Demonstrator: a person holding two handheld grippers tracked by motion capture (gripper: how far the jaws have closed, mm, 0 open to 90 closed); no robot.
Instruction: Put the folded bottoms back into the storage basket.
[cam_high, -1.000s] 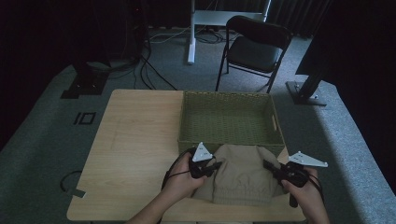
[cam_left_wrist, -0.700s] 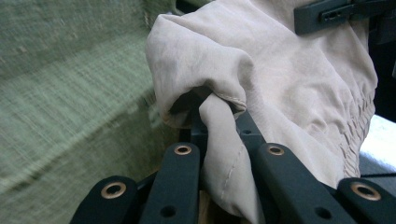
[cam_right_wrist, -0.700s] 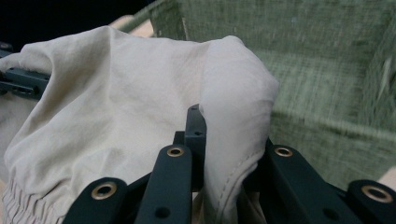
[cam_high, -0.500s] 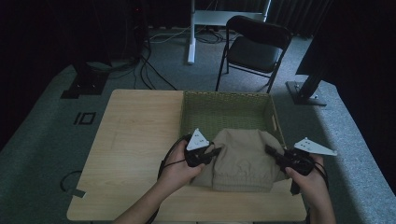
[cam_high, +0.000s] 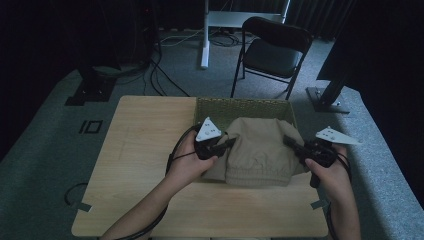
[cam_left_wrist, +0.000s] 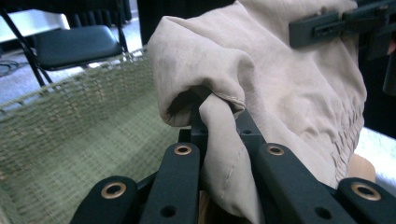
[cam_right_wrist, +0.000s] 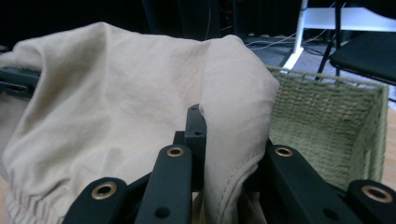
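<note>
A beige folded garment (cam_high: 260, 150) with an elastic waistband hangs between my two grippers, lifted over the front edge of a green woven basket (cam_high: 220, 107). My left gripper (cam_high: 231, 141) is shut on the garment's left edge; in the left gripper view the cloth (cam_left_wrist: 224, 140) is pinched between the black jaws. On the opposite side my right gripper (cam_high: 287, 141) is shut on the right edge, where a fold of fabric (cam_right_wrist: 229, 154) runs between its jaws. The basket's weave (cam_left_wrist: 79, 140) lies behind and below the cloth, and its wall (cam_right_wrist: 327, 126) stands at the right.
The basket sits at the back right of a light wooden table (cam_high: 145, 145). A black folding chair (cam_high: 272, 50) and a white stand (cam_high: 205, 35) are on the grey floor beyond. Cables (cam_high: 160, 75) trail at the far left.
Both hands have risen and carried the garment up off the table and forward, so it now hangs over the basket's front edge.
</note>
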